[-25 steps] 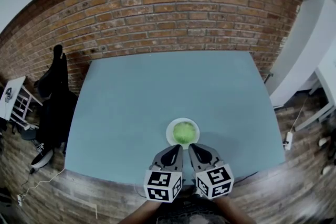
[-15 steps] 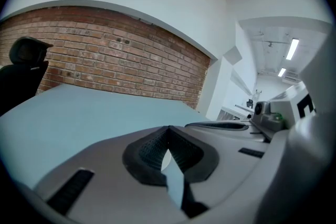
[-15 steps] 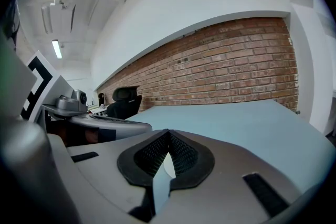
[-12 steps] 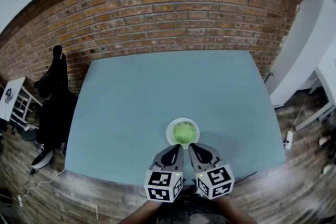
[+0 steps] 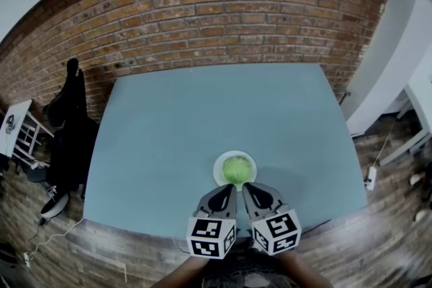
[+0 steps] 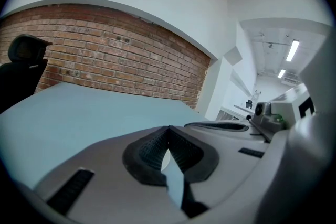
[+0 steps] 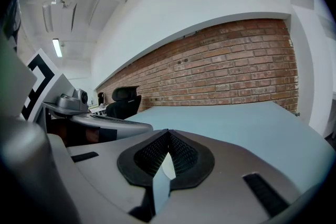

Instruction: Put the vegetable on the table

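Note:
A round green vegetable (image 5: 237, 168) lies on a small white plate (image 5: 219, 175) near the front edge of the blue-grey table (image 5: 202, 118). Both grippers hover side by side just in front of the plate, above the table's near edge. My left gripper (image 5: 228, 189) points at the plate's near left rim, its jaws closed tip to tip with nothing between them. My right gripper (image 5: 248, 189) points at the near right rim, likewise shut and empty. The left gripper view shows its closed jaws (image 6: 168, 131) over the table; the right gripper view shows the same (image 7: 168, 135). Neither gripper view shows the plate.
A red brick wall (image 5: 223, 10) runs behind the table. A black office chair (image 5: 67, 125) stands at the table's left. White furniture (image 5: 418, 98) sits to the right, and a white shelf (image 5: 17, 128) at the far left. Cables lie on the brick floor.

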